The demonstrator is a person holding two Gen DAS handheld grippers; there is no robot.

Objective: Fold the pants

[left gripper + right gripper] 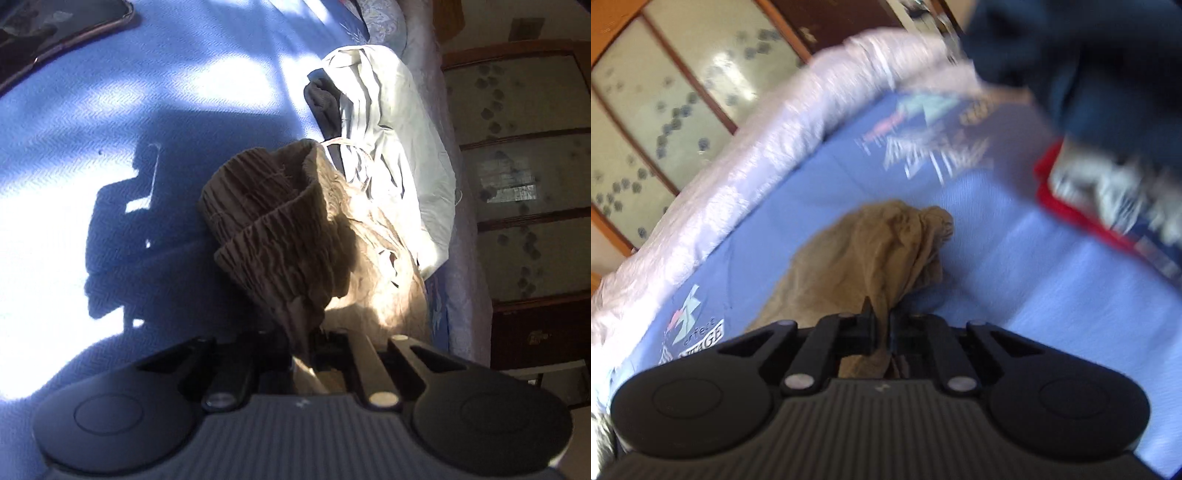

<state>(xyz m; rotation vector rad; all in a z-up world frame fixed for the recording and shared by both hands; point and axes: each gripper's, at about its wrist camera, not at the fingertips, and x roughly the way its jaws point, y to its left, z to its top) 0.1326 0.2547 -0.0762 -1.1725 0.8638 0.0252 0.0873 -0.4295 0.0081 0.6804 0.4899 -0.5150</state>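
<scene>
Brown pants (280,229) hang bunched over a blue bedsheet (110,110). In the left wrist view the ribbed elastic waistband (258,206) curls open just ahead of my left gripper (301,343), which is shut on the waistband fabric. In the right wrist view the same pants (864,254) trail away in a crumpled heap, and my right gripper (882,328) is shut on a pinch of the brown cloth. The fingertips of both grippers are mostly hidden by fabric.
A pale green garment (391,140) with a dark piece (321,99) lies beyond the pants near the bed edge. A pink quilted bed border (746,155) and wooden glass-panel doors (524,184) lie past it. Red-edged folded clothing (1108,199) and dark blue cloth (1089,66) sit at the right.
</scene>
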